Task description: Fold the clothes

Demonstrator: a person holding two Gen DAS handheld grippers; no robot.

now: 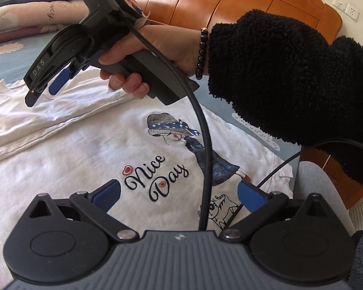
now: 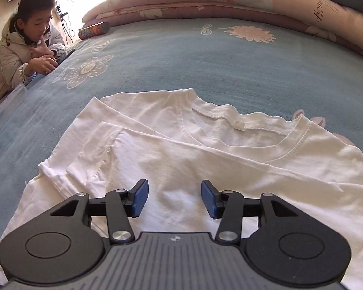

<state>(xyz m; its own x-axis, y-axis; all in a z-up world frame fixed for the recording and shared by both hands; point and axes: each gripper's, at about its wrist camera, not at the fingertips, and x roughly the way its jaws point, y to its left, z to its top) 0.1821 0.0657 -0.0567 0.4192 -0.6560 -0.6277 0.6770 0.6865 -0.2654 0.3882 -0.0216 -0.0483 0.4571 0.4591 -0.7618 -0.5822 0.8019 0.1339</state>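
A white T-shirt [image 1: 89, 159] lies flat on the blue bedsheet, its "Nice Day" print [image 1: 155, 176] facing up. My left gripper [image 1: 180, 194] hovers over the print, open wide, with nothing between its blue pads. In the right wrist view the T-shirt [image 2: 205, 169] shows its collar [image 2: 232, 133] at the far side, and one sleeve [image 2: 94, 145] is folded inward on the left. My right gripper [image 2: 175, 198] is open just above the shirt's chest and holds nothing. The left wrist view shows that right gripper [image 1: 46, 89] from the side, held by a hand [image 1: 157, 48] in a black fleece sleeve.
A black cable [image 1: 203, 145] hangs across the shirt. Folded pink quilts [image 2: 205, 2] and a pillow line the bed's far edge, beside a cylindrical can [image 2: 94, 31]. A person [image 2: 24, 46] leans on the bed's left side. A wooden headboard [image 1: 230, 4] stands behind.
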